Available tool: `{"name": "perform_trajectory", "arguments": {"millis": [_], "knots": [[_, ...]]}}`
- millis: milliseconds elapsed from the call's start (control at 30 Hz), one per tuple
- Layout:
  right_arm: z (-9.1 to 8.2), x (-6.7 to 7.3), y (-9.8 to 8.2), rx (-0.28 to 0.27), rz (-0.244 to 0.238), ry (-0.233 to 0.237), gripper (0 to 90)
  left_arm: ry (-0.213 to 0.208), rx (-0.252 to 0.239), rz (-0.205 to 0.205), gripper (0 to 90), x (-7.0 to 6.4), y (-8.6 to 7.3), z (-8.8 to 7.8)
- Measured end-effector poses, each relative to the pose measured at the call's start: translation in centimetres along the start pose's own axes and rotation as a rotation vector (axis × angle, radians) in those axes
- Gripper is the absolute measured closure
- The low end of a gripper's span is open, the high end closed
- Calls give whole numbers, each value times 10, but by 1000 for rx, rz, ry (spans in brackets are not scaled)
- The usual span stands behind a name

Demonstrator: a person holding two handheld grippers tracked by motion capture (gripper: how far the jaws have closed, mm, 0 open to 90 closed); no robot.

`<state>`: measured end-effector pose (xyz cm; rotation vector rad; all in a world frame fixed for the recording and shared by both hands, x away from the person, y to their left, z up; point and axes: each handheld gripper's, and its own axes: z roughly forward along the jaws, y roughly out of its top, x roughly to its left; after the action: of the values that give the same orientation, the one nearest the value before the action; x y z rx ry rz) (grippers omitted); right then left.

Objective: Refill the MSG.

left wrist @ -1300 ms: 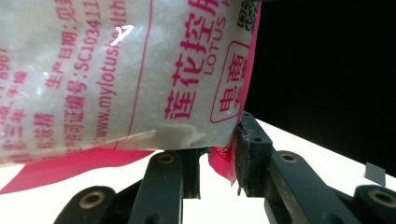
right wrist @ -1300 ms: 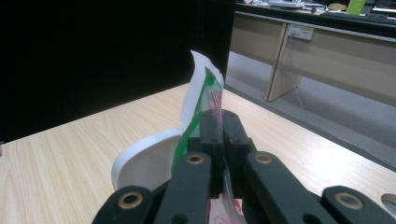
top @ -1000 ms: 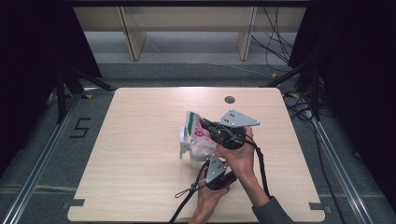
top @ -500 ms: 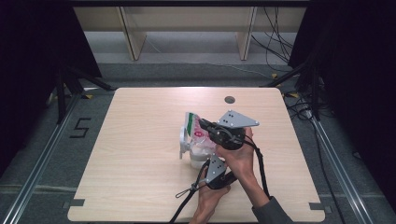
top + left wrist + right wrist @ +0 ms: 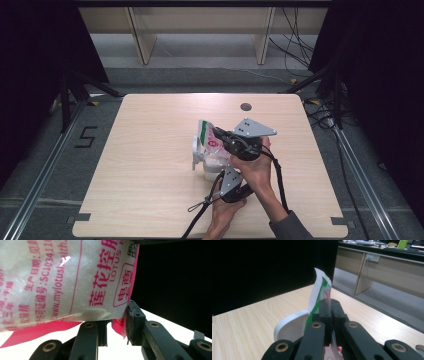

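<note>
A clear plastic bag (image 5: pixel 207 137) of white granules, printed in pink and green, stands tilted at the table's middle over a white container (image 5: pixel 200 161). My right gripper (image 5: pixel 219 136) is shut on the bag's top edge (image 5: pixel 320 285), its jaws pressed together on the film (image 5: pixel 330 307). The container's white rim (image 5: pixel 289 326) curves just below it. My left gripper (image 5: pixel 221 170) comes in from below. In the left gripper view the granule-filled bag (image 5: pixel 62 277) sits on the jaw tips, and its pink bottom corner is pinched in my left gripper (image 5: pixel 117 326).
The bag and container stand on a light wooden table (image 5: pixel 145 180) with a round cable hole (image 5: pixel 245 106) near its far edge. Both forearms enter from the bottom edge, cables trailing. Wooden bench legs (image 5: pixel 140 35) stand on the floor beyond.
</note>
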<state>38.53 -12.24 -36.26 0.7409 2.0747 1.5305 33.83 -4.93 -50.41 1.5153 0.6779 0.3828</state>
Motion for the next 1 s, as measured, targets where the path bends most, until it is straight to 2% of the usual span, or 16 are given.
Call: {"name": "perform_trajectory", "arguments": {"millis": [33, 67, 133, 200, 233, 267, 400, 467, 500, 533, 567, 633, 733, 800, 967, 1000], "knots": [[-1, 1, 0, 14, 15, 7, 900, 12, 11, 1, 731, 0, 1, 0], [-1, 0, 1, 8, -13, -5, 900, 10, 8, -2, 732, 0, 0, 0], [1, 0, 0, 2, -20, -26, 900, 8, 15, -2, 731, 0, 0, 0], [1, 0, -1, 18, 5, -6, 900, 9, 15, -2, 732, 0, 0, 1], [0, 0, 0, 12, 8, -9, 900, -3, -41, -60, 732, -4, 0, 4], [-1, -1, 0, 5, 7, -6, 900, 11, 14, -1, 732, 0, 1, 1], [0, 0, 0, 7, -22, -18, 900, 8, 10, -3, 731, 0, 1, 1], [0, 0, 0, 13, 1, -16, 900, 1, -8, -8, 732, 1, 0, 3], [0, -1, 0, 4, 18, -8, 900, 12, 9, -4, 732, 0, 1, 2], [0, -2, 0, -3, -3, -14, 900, 8, 11, -1, 732, 0, 2, 2], [0, -1, 0, 1, 15, -4, 900, 7, 11, -1, 732, 0, 2, 2], [0, 0, 0, 4, 0, -17, 900, 8, 9, -2, 732, 0, 1, 3], [0, 1, 0, 13, 37, -6, 900, 2, -2, -2, 732, 1, 1, 3], [0, 0, 0, 5, 29, -3, 900, 13, 8, -2, 732, 1, 1, 2], [1, -2, -2, 2, 67, 12, 900, 0, 0, -4, 732, 1, 0, 4], [1, -2, -1, 4, 50, 15, 900, 0, -2, -2, 733, 1, 0, 4]]}}
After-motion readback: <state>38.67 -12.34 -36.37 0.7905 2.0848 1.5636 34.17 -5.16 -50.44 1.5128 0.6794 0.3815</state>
